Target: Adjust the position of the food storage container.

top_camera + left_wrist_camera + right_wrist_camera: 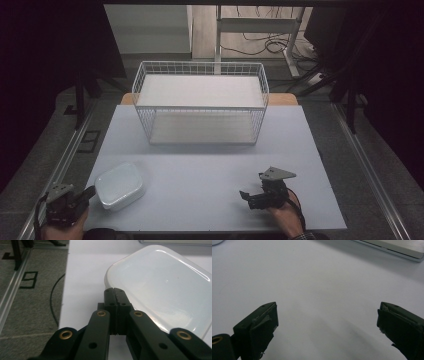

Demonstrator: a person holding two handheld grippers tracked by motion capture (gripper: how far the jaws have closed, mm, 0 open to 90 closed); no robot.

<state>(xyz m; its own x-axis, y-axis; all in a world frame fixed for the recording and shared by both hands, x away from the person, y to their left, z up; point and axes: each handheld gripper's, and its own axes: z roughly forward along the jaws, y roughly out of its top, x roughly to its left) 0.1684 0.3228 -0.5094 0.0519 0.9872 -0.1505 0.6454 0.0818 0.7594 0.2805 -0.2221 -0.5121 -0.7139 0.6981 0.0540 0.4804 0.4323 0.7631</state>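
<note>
High view: the left tongs point(90, 192) sit at the near left corner of the worktop point(210, 165), tips pointing at a white lidded container point(120, 185) that lies just ahead of them and to their right. The right tongs point(246, 196) rest low over the worktop on the opposite side, well apart from the container, held by a hand point(285, 215). A white wire basket point(200, 102) stands beyond both tongs, toward the far edge.

Left gripper view: the left tongs point(115, 291) are clenched, jaws pressed together with no gap. Their tips meet the near edge of the white container point(162, 282); whether any rim is pinched between them cannot be told. Grey floor point(27, 290) lies to their left.

Right gripper view: the right tongs point(327, 317) are released, jaws spread wide over bare worktop point(317, 277). The base of the basket point(397, 247) shows ahead to their right.
</note>
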